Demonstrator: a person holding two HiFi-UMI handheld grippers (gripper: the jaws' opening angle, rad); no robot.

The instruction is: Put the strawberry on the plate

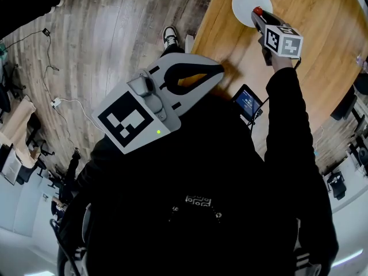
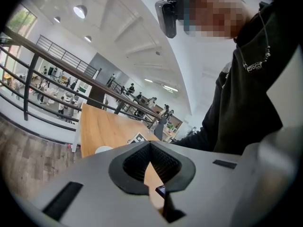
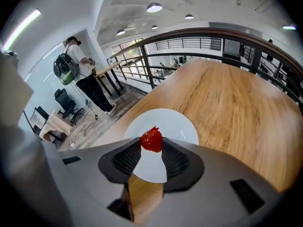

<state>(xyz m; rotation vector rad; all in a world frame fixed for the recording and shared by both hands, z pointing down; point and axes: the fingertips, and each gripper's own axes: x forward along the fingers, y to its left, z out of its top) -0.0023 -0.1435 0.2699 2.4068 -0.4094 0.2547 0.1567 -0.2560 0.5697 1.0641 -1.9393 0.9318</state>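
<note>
Hovering above the plate [image 3: 182,126], the right gripper [image 3: 151,144] pinches the strawberry [image 3: 152,139] — left gripper [image 2: 150,146] clenched, empty.

Right arm [image 1: 287,114] stretched forward, right tool [image 3: 152,144] clamping strawberry [image 3: 151,139], left tool [image 2: 150,144] closed, empty, close to torso.

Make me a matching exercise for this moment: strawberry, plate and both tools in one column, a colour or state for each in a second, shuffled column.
Things:
1. strawberry
2. plate
3. left tool
4. right tool

States:
A. white, lying on the wooden table
B. shut, nothing between its jaws
C. red, pinched between two pads
D. clamped on a fruit, in front of the dish

Pairs: 1-C, 2-A, 3-B, 4-D
</note>
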